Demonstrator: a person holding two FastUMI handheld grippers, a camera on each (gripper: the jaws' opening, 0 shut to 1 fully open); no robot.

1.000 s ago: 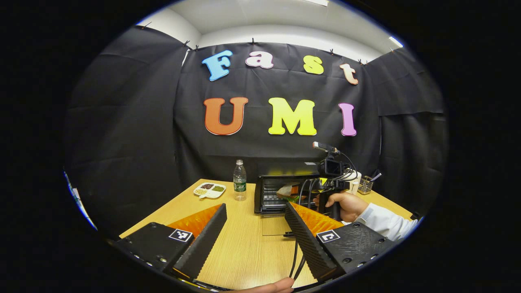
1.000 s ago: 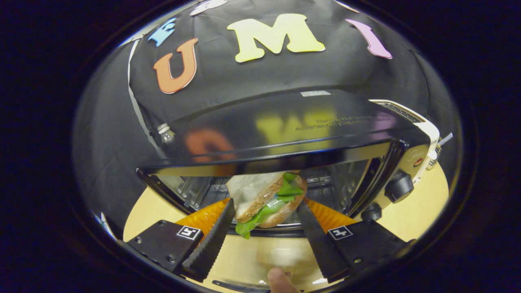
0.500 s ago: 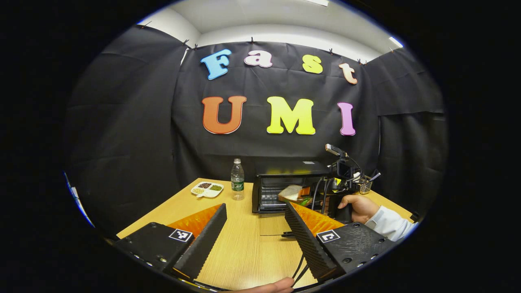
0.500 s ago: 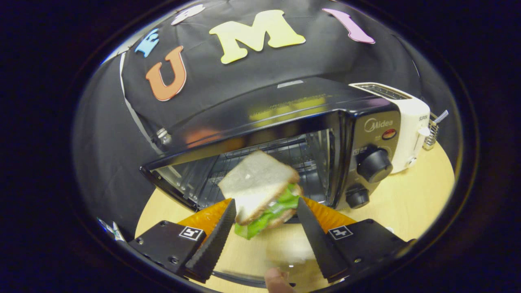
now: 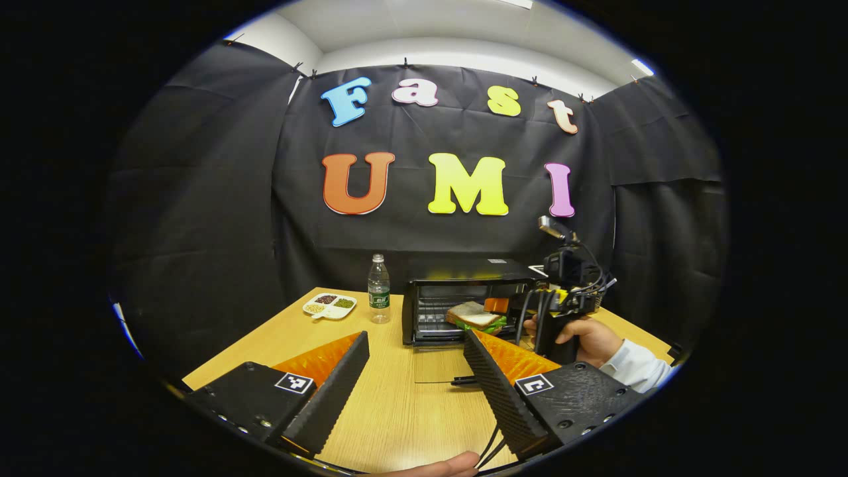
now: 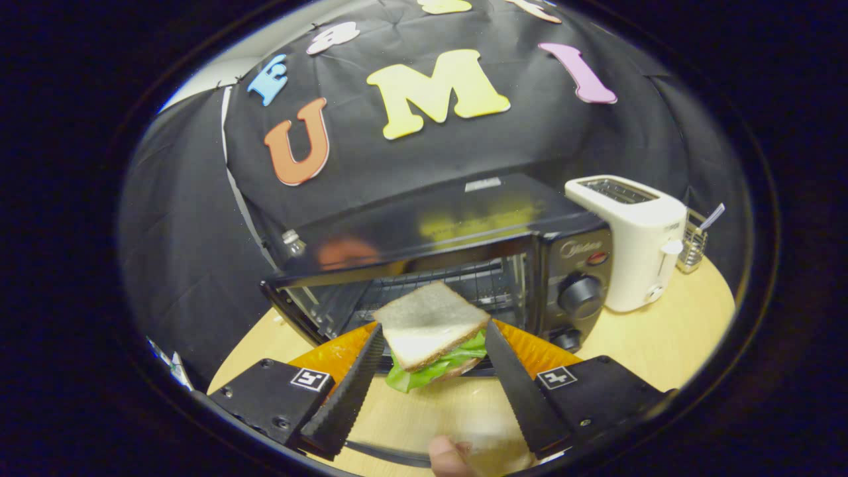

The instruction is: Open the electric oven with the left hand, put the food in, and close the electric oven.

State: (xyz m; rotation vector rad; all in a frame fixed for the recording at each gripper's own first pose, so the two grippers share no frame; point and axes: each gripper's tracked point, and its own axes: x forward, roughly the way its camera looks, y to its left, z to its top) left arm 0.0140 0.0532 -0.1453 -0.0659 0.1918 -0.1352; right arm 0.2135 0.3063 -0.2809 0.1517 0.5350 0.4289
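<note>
We see our left gripper [image 5: 416, 384]: two black ribbed fingers [image 5: 334, 387] backed with orange, on black screwed blocks carrying square black-and-white markers. Our right gripper [image 6: 430, 374] looks identical. Black cables trail; a white sleeve [image 5: 633, 368] covers our right wrist.

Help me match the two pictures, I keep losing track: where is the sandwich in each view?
Left gripper view: the sandwich sits right of centre, at the oven's open front, beside the far gripper.
Right gripper view: low centre, held between the right gripper and its two fingers.
Shared landmark: the black oven.
</note>
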